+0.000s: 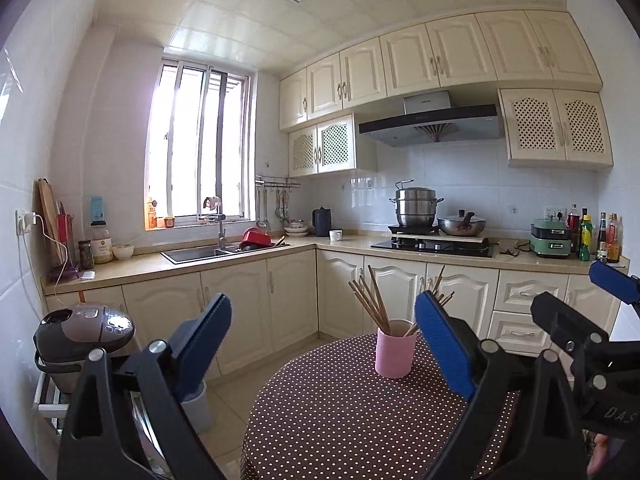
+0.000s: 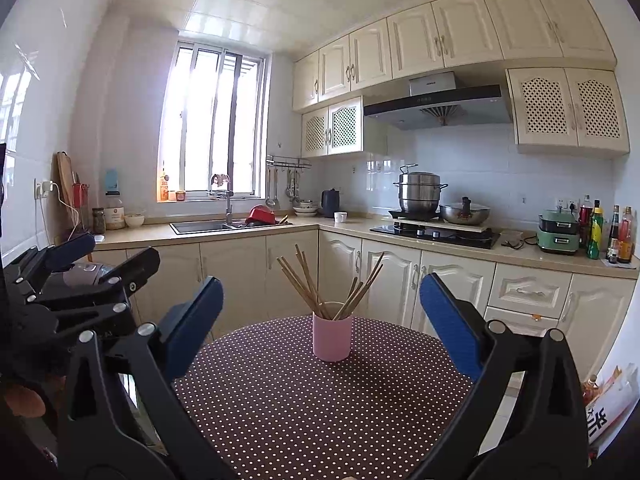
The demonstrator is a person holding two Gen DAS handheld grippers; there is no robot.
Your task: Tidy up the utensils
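Note:
A pink cup (image 1: 395, 348) holding several wooden chopsticks (image 1: 370, 300) stands upright on a round table with a brown polka-dot cloth (image 1: 340, 412). It also shows in the right wrist view (image 2: 332, 336), with its chopsticks (image 2: 308, 280) fanned out. My left gripper (image 1: 324, 324) is open and empty, held above the table's near left side. My right gripper (image 2: 320, 304) is open and empty, facing the cup from the near side. The right gripper shows at the right edge of the left wrist view (image 1: 576, 320); the left gripper shows at the left of the right wrist view (image 2: 104, 256).
A rice cooker (image 1: 86, 332) sits on a low rack left of the table. Cream kitchen cabinets (image 1: 260, 304), a sink (image 1: 200, 253), a stove with pots (image 1: 436, 242) and sauce bottles (image 1: 600, 236) line the counter behind.

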